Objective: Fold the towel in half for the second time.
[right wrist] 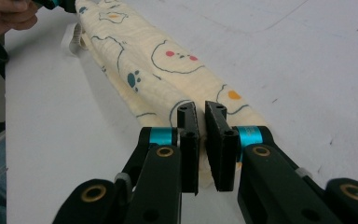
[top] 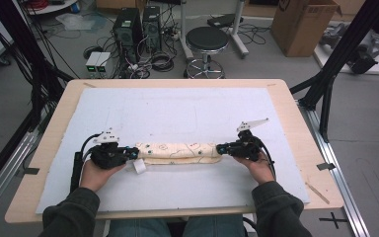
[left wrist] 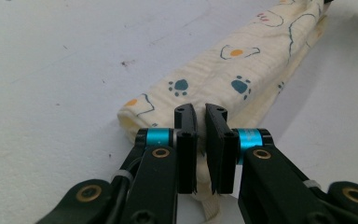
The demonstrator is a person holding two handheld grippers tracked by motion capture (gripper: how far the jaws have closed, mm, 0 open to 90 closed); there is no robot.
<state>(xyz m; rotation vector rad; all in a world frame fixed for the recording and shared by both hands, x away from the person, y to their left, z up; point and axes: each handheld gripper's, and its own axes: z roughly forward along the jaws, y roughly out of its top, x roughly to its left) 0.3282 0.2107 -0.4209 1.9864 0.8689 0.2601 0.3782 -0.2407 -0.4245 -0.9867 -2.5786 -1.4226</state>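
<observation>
A cream cloth (top: 177,152) printed with paw marks and animal faces lies folded into a long narrow band across the white mat (top: 177,113). My left gripper (top: 130,153) is shut on its left end, and in the left gripper view the jaws (left wrist: 200,112) pinch the cloth (left wrist: 223,74) edge. My right gripper (top: 220,148) is shut on the right end, and in the right gripper view the jaws (right wrist: 201,108) clamp the cloth (right wrist: 154,65). A white loop tag (top: 139,166) hangs from the left end.
The mat covers a wooden table (top: 281,94). A thin wooden stick (top: 317,192) lies near the table's front right corner. Beyond the far edge stand a black stool (top: 206,39), computer towers (top: 128,27) and a cardboard box (top: 301,24).
</observation>
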